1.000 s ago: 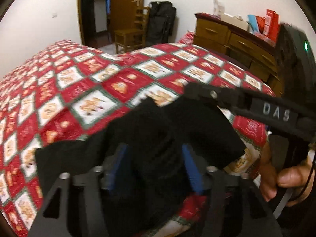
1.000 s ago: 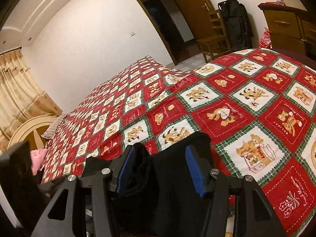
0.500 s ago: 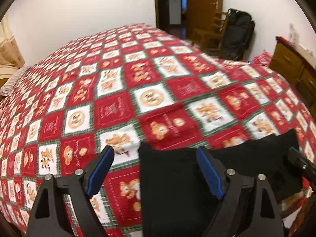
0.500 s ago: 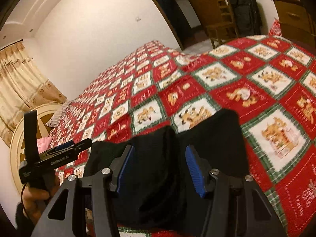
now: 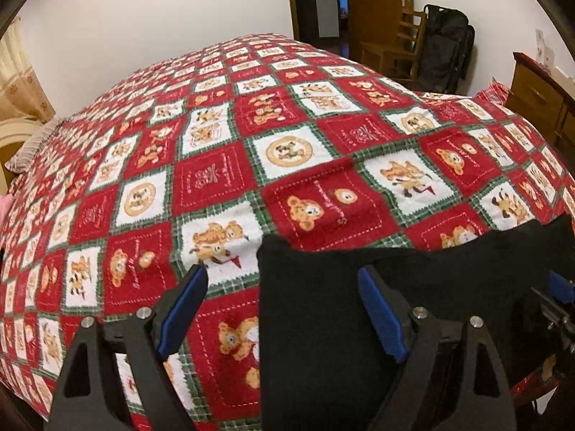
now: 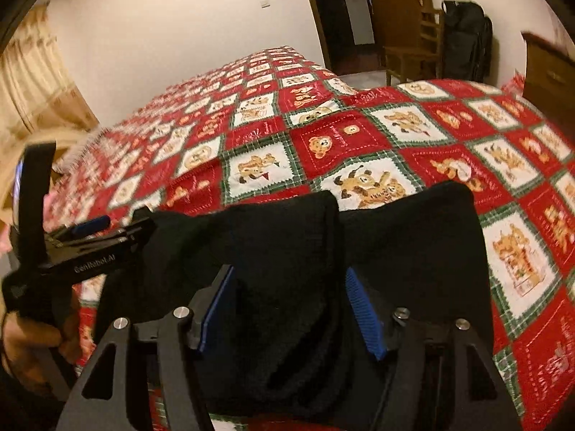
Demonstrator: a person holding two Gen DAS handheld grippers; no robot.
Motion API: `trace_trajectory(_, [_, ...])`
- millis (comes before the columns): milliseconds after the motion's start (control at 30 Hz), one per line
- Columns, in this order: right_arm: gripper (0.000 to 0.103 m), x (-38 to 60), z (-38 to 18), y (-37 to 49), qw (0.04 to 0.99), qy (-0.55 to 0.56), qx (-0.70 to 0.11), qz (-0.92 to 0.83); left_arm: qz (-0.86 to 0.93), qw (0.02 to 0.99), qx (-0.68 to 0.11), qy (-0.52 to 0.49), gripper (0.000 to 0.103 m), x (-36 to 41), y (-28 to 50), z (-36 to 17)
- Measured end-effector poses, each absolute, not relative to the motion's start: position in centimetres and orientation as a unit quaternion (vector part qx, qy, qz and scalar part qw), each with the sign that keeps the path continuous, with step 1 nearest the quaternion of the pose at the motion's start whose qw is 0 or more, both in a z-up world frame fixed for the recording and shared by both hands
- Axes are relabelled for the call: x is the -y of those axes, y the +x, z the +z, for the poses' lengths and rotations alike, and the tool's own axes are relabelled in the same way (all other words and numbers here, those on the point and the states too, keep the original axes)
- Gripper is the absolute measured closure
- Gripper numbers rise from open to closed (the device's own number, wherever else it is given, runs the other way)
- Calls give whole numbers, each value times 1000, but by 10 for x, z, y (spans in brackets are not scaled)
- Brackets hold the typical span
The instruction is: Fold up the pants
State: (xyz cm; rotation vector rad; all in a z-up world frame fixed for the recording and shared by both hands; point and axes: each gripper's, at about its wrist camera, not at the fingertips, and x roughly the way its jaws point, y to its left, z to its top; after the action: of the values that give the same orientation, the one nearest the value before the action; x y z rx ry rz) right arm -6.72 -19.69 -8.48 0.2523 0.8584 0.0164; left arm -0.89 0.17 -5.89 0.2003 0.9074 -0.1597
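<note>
— Through the left wrist camera: left gripper (image 5: 282, 280) with fingers spread wide, straddling the left edge of the black pants (image 5: 359, 323), pads clear of the cloth. Flat there on the red teddy-bear bedspread (image 5: 215, 179), near its front edge. At the far right, just a blue pad of the right gripper (image 5: 560, 289) over the same cloth.

— From the right wrist camera, something else: a raised bunch of pants filling the gap between the right fingers. Cannot tell whether the pads press on it. Off to the left, the other gripper side-on above the cloth's far end, with the hand (image 6: 32, 337) gripping its handle. Not visible from the left side at all.

— And against a second ago?

— On the left, then a narrower gap stuffed with lifted cloth; now laid down and let go, fingers having just been opening. On the right, the same bunch between the fingers as before, and the gap just been widening a little. Cloth lower against the bed than then.

— Background?

— Wooden chair (image 5: 399, 54) and dark bag (image 5: 445, 54) by the door in both.
</note>
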Motion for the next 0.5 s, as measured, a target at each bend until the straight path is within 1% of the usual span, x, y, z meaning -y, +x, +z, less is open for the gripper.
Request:
trace_trajectory(233, [39, 196, -76, -70, 915, 80, -392, -50, -72, 893, -433, 101, 15, 1, -11, -60])
trace_trajectory(333, [39, 198, -81, -68, 911, 83, -402, -43, -72, 893, -433, 98, 15, 0, -11, -60])
trace_trajectory(367, [40, 195, -81, -68, 913, 76, -399, -41, -72, 892, -435, 96, 15, 0, -11, -60])
trace_trajectory(400, [49, 192, -81, -69, 914, 68, -400, -30, -72, 892, -436, 94, 15, -1, -11, -60])
trace_trajectory(433, [74, 188, -83, -69, 911, 66, -406, -15, -73, 892, -437, 93, 15, -2, -10, -60])
trace_trajectory(500, [80, 187, -86, -70, 911, 64, -407, -10, -75, 891, -438, 91, 15, -4, -11, -59])
